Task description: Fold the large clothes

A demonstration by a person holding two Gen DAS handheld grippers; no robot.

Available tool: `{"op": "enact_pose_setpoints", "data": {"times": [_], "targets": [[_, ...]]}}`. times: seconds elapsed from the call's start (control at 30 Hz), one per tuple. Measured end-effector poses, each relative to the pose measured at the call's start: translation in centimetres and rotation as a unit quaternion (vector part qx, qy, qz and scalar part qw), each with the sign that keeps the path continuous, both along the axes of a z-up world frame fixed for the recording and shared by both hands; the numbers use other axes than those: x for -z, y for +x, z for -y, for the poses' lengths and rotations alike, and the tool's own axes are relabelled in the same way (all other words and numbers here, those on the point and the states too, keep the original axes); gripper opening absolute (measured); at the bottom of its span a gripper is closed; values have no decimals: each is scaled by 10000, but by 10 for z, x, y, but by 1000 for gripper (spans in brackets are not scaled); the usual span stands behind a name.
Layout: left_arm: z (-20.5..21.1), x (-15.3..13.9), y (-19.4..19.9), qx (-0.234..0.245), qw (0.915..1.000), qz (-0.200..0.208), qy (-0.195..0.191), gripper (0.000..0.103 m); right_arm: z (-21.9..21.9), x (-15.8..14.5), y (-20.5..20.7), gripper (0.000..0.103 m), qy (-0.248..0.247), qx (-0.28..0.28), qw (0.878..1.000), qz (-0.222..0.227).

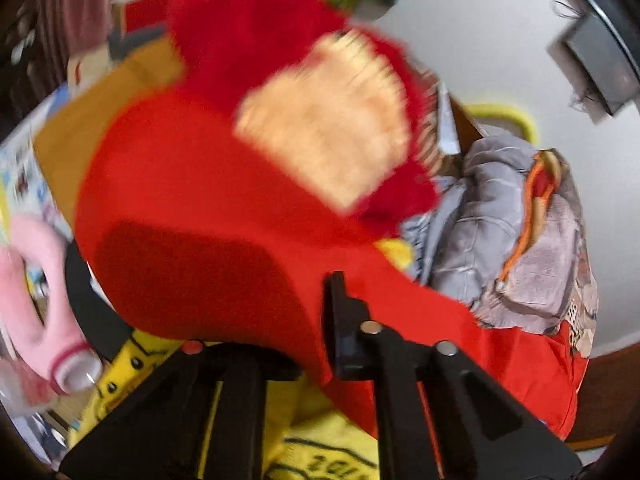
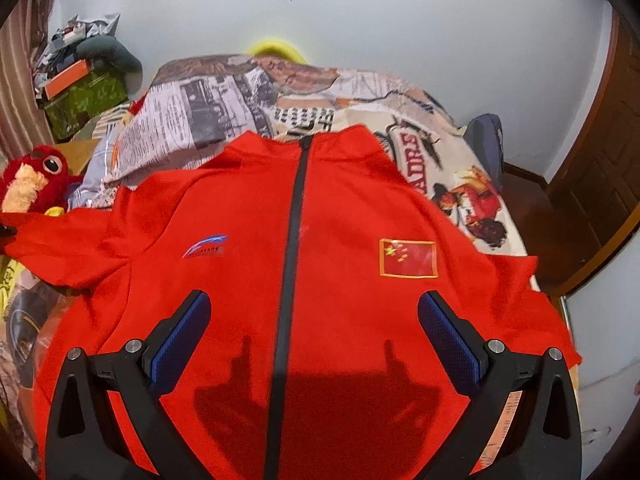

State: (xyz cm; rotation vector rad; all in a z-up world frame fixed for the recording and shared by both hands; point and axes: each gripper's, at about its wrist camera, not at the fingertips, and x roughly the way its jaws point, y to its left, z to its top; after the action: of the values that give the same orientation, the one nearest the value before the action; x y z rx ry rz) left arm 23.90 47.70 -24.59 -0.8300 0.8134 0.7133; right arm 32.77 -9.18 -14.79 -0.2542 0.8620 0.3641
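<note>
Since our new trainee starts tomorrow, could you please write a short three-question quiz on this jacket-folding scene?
1. True or false: the zip of the red jacket is undone.
2. Which has open jaws: A) left tool, B) right tool?
3. Fill in: the plush toy beside the jacket's sleeve is ____ in colour.
Key: 1 false; 2 B; 3 red.
</note>
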Motion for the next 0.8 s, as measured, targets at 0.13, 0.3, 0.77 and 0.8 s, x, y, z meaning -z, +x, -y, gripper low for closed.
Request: {"op": "enact_pose_setpoints", "data": {"times": [0.13,0.3,0.77,0.8], "targets": [[27,-60,17,506,9968,329,534,7,12,-17,-5,103,172,-4,9998,110],[78,-128,46,1181,9848,847,949,7,26,-29,-8,103,555,61,9983,178],[305,-196,180,3188,9287,1315,1360,7,56,-36,-5,103,532,-293,9976,324],[323,-190,187,3331,9246,1265,1347,7,61,-35,-4,103,563,-280,9975,313]]}}
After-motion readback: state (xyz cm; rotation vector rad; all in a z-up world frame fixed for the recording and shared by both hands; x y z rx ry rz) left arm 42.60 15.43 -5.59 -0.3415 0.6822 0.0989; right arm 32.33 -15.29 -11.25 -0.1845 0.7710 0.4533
